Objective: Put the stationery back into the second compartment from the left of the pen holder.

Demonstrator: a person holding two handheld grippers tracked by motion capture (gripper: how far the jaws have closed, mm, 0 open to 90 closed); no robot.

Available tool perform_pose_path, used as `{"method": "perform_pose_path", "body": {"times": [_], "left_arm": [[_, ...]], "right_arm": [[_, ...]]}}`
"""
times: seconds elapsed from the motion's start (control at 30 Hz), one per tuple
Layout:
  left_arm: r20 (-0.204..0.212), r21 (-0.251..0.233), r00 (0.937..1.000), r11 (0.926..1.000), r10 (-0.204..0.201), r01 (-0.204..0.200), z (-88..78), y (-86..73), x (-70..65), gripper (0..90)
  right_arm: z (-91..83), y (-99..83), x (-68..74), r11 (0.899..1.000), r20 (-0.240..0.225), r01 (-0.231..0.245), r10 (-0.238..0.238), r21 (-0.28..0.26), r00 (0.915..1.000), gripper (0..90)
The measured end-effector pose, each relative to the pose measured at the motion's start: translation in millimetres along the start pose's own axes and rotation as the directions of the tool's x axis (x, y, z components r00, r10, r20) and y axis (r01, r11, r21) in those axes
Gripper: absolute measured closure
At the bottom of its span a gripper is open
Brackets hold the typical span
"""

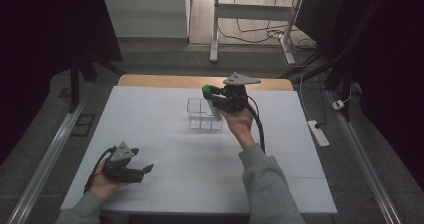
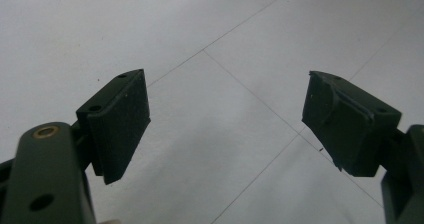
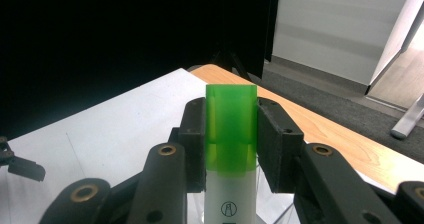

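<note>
My right gripper point(image 1: 211, 96) is shut on a white stick with a green cap point(image 1: 206, 89), held tilted above a clear plastic box point(image 1: 200, 118) at the far middle of the white table cover point(image 1: 165, 144). In the right gripper view the green cap point(image 3: 231, 129) is clamped between both pads, and the white body point(image 3: 229, 199) runs down toward the box. My left gripper point(image 1: 147, 169) rests low near the front left, open. Its pads point(image 2: 117, 124) stand wide apart over bare white cover with nothing between them.
The wooden table edge point(image 1: 165, 80) shows beyond the white cover. Behind the table stand white desk legs point(image 1: 215, 29) with cables on the floor. A power strip point(image 1: 318, 132) lies on the floor to the right. Dark curtains close both sides.
</note>
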State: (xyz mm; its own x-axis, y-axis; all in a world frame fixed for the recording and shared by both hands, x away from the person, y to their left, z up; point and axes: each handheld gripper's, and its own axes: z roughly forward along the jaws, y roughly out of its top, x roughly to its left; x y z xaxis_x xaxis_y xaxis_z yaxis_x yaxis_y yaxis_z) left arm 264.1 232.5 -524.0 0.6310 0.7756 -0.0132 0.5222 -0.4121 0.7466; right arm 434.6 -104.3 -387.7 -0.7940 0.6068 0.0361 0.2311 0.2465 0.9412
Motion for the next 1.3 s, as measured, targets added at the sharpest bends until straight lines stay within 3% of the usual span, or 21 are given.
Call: {"method": "perform_pose_path", "body": {"times": [0.5,1.03,1.3], "left_arm": [[0.003,0.003,1.0,1.0,0.001,-0.001,0.4,0.0,0.0,18.9],[0.004,0.004,1.0,1.0,0.001,-0.001,0.6,-0.3,0.5,18.9],[0.005,0.005,1.0,1.0,0.003,-0.003,0.7,-0.8,1.2,18.9]], "right_arm": [[27.6,3.0,-5.6,1.0,0.013,-0.001,0.001,0.005,0.9999,66.6],[58.8,-1.2,-21.3,0.999,0.027,-0.017,0.018,-0.05,0.9995,66.5],[65.6,-7.3,-21.5,1.0,0.032,-0.007,0.008,-0.025,0.9995,63.5]]}}
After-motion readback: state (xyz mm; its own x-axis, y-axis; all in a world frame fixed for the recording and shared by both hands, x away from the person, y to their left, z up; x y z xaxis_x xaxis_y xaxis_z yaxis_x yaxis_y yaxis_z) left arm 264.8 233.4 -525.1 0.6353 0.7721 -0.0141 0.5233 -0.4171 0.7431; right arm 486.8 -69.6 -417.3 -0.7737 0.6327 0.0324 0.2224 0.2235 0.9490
